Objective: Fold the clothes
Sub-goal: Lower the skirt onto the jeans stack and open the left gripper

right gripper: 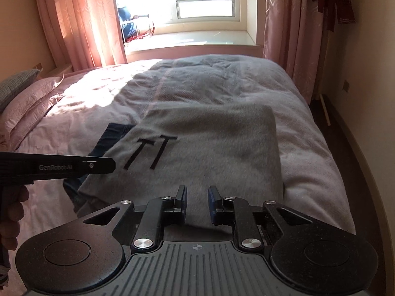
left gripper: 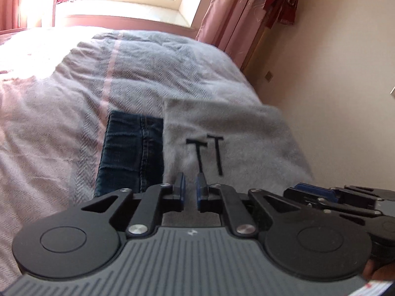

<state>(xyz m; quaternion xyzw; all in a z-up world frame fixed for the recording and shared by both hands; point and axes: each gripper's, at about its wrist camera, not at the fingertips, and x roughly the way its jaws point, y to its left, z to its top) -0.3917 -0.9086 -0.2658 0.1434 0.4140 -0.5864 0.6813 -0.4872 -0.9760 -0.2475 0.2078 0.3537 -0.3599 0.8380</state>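
A grey fuzzy garment [left gripper: 234, 128] [right gripper: 209, 143] with a black "TT" mark lies folded into a rectangle on the bed. Folded dark blue jeans [left gripper: 128, 148] [right gripper: 111, 135] lie at its left edge, and in the right wrist view the grey piece overlaps them. My left gripper [left gripper: 190, 185] hovers over the near edge of the grey garment by the jeans, its fingers slightly apart and holding nothing. My right gripper [right gripper: 197, 198] is open over the same near edge, further right, and is also empty. A hand holds the left gripper [right gripper: 108, 165] close beside the right one.
The clothes rest on a rumpled pale pink-grey bedspread [right gripper: 222, 81]. Pillows [right gripper: 24, 103] lie at the left end. A bright window [right gripper: 205, 7] with pink curtains [right gripper: 81, 19] is beyond the bed. A red cloth [right gripper: 330, 5] hangs at the right. Dark floor [right gripper: 345, 148] runs along the bed's right side.
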